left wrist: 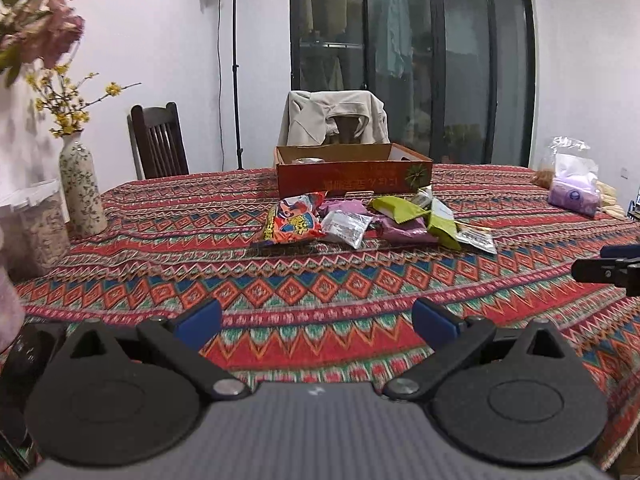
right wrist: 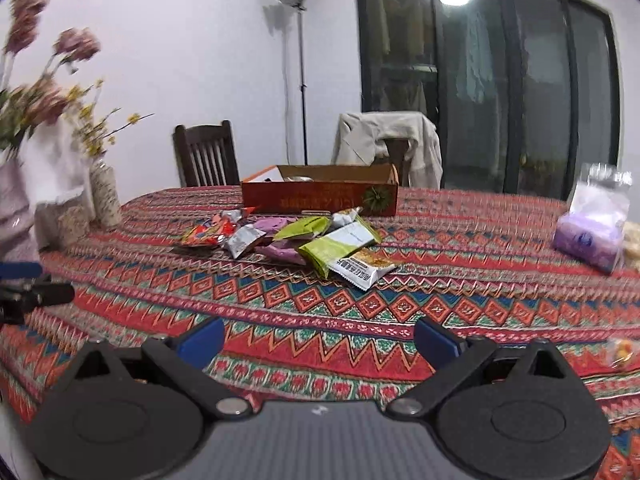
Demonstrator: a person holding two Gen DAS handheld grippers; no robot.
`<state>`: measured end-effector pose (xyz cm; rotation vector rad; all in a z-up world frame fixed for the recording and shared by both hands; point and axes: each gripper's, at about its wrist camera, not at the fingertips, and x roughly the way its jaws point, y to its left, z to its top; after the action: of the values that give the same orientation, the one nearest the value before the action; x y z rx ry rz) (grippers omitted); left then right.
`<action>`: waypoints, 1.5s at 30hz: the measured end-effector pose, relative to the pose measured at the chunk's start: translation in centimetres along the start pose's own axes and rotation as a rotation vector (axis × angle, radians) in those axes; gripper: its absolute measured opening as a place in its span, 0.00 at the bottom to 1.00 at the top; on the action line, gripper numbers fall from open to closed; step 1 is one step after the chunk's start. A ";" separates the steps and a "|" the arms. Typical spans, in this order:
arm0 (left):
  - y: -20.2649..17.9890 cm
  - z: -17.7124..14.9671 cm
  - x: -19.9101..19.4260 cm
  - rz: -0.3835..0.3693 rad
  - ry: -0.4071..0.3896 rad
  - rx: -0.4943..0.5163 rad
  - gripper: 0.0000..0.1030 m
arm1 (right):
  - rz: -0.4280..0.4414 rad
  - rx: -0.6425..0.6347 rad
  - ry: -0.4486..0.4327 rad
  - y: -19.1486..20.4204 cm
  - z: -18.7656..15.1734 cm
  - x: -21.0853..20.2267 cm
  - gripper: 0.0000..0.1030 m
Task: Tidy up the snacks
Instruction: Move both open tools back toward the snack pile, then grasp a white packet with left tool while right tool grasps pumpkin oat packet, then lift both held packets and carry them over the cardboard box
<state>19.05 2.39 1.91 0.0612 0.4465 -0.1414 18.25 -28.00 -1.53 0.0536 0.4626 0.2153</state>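
A heap of snack packets (left wrist: pixel 360 222) is piled on the patterned tablecloth (left wrist: pixel 320 280), just at six o'clock of the open cardboard box (left wrist: pixel 354 174), presumably for sorting; something indistinct is seen inside. Both the left gripper (left wrist: pixel 316 320) and right gripper (right wrist: pixel 318 338) are held spread and empty, well short of the heap.

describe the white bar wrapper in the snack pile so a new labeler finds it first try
Start at the orange box on the patterned tablecloth; the snack pile lies just in front of it. The white bar wrapper is at the pile's near right corner, partly under a green packet. It alone is white with dark print and a picture of a golden, grainy bar.
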 end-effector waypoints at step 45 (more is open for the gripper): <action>-3.3 9.1 17.4 -0.077 0.039 0.081 0.40 | -0.095 -0.038 0.139 -6.0 5.5 19.8 0.39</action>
<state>37.96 -3.78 2.46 0.1268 0.4822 -0.2347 39.17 -29.52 -5.90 -0.0210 0.5981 0.1349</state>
